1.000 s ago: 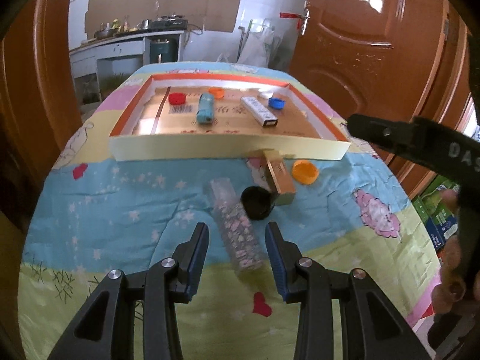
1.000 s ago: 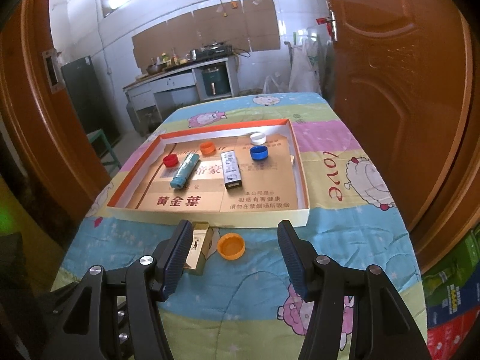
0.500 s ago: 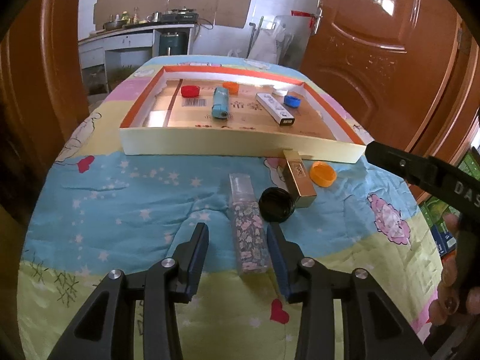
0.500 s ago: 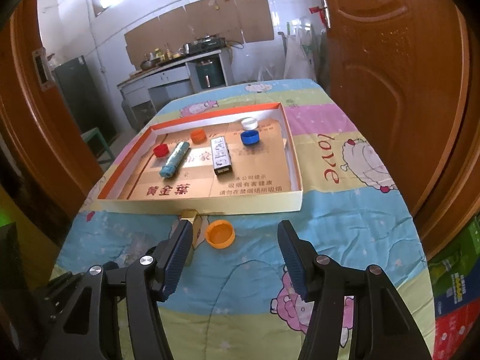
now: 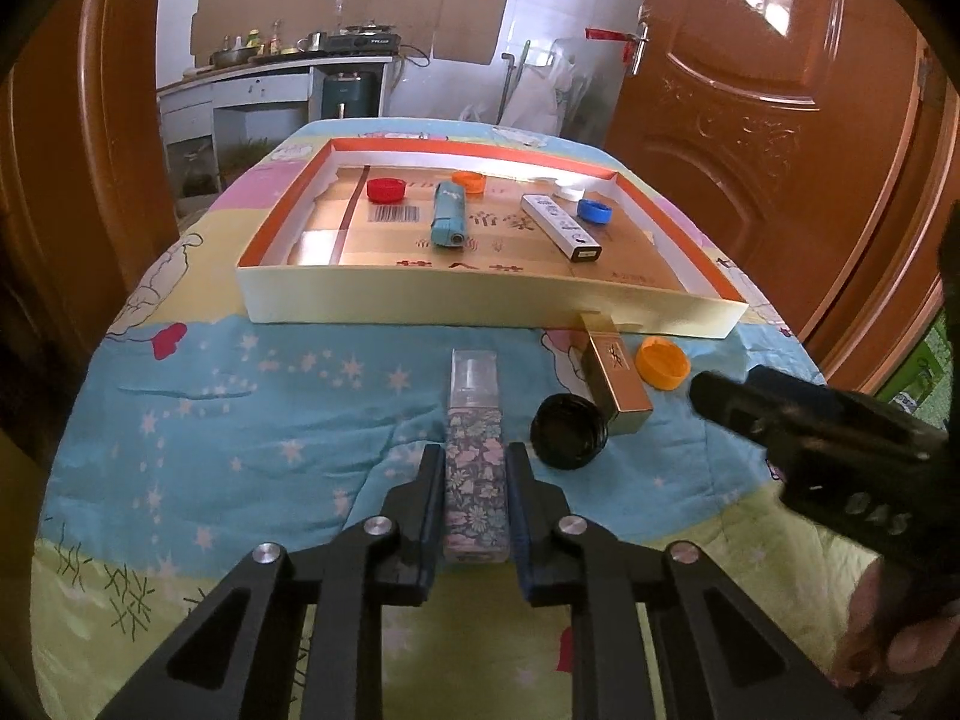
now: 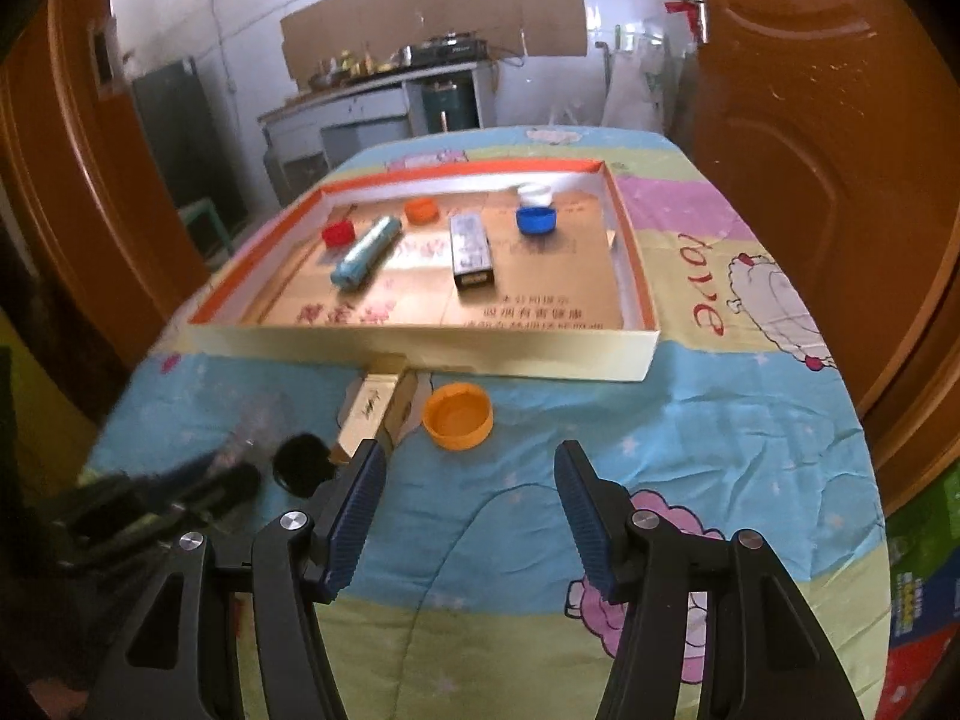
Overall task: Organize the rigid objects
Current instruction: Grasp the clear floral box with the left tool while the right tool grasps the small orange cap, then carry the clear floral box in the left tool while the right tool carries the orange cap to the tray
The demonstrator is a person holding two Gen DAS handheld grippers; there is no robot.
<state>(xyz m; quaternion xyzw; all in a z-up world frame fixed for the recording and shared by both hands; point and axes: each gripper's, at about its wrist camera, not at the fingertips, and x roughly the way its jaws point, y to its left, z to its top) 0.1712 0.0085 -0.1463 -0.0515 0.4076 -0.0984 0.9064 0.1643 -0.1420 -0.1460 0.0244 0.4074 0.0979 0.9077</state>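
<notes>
Closing in since a second ago, the left gripper (image 5: 476, 498) now has its jaws clamped on the floral spray bottle (image 5: 476, 450), which lies on the quilted surface (image 5: 240, 420) short of the cardboard tray (image 5: 480, 306). Just beside it sit a black cap (image 5: 569, 431) and gold box (image 5: 615, 381). The right gripper (image 6: 471, 516) hangs with jaws wide apart near the orange cap (image 6: 458, 416).

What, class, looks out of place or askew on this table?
Four things lie outside the tray: the floral bottle on its side in the left gripper, a black lid, an orange cap, and a gold box lying askew against the tray wall.
</notes>
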